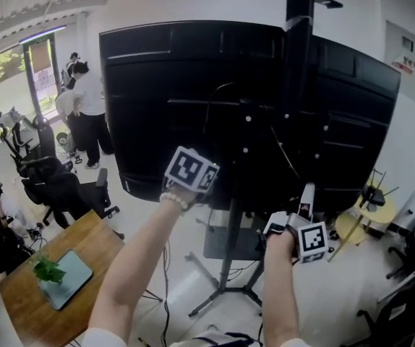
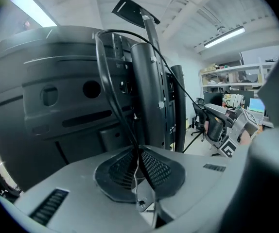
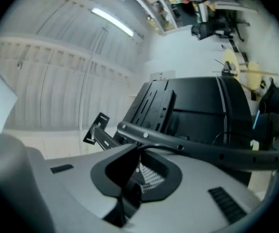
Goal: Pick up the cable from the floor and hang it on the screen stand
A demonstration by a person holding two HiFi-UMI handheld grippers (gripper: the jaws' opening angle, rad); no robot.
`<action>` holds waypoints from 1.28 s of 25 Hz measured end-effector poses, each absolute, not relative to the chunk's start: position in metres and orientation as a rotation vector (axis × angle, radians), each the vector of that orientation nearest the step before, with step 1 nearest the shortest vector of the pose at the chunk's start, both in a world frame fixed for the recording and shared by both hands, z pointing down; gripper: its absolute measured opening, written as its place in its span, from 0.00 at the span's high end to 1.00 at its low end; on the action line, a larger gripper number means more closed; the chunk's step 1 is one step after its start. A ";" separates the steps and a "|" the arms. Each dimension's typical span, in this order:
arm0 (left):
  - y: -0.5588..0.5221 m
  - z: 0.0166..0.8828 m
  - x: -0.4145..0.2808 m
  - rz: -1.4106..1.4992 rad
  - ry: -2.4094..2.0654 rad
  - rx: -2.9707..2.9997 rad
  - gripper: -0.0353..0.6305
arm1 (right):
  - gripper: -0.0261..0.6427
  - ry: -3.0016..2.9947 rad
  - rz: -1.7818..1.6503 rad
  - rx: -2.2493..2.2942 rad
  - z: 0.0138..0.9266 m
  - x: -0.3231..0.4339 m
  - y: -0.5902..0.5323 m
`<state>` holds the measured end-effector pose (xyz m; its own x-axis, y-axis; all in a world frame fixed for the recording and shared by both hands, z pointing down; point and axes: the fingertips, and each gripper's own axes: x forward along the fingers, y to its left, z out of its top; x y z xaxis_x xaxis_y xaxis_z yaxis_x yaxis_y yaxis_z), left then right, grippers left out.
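Observation:
A large black screen (image 1: 157,85) is seen from behind on its stand pole (image 1: 299,49). A thin black cable (image 1: 225,87) loops over the back of the screen and runs down to the right. My left gripper (image 1: 193,166) is raised against the screen's lower back. In the left gripper view it (image 2: 138,155) is shut on the cable (image 2: 105,76), which rises from the pads and arcs past the pole (image 2: 147,91). My right gripper (image 1: 307,191) is lower and to the right. Its jaws (image 3: 138,165) are nearly together, with the cable (image 3: 161,150) leaving their tips toward a bracket arm (image 3: 198,147).
The stand's legs (image 1: 222,288) spread on the floor below my arms. A wooden desk (image 1: 84,251) with a laptop and a plant is at lower left. People (image 1: 84,107) and office chairs (image 1: 56,179) are at the left. A small yellow table (image 1: 374,210) is at the right.

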<state>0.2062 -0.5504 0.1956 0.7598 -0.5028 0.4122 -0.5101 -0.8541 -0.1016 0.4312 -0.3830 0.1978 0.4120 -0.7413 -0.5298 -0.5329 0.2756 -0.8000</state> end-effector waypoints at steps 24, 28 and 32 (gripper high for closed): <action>-0.524 0.278 0.235 0.552 -0.781 2.897 0.68 | 0.57 1.375 -0.408 -1.519 0.271 0.396 -0.388; -0.503 0.285 0.205 0.462 -0.854 2.866 0.68 | 0.63 1.397 -0.507 -1.491 0.288 0.383 -0.376; -0.467 0.313 0.172 0.411 -0.869 2.799 0.68 | 0.64 1.471 -0.567 -1.472 0.306 0.359 -0.354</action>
<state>0.1725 -0.4673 0.3130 0.7907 -0.5258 0.3137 -0.5761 -0.8123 0.0906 0.3593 -0.3545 0.3055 0.1698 -0.9420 -0.2895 -0.5039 0.1694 -0.8470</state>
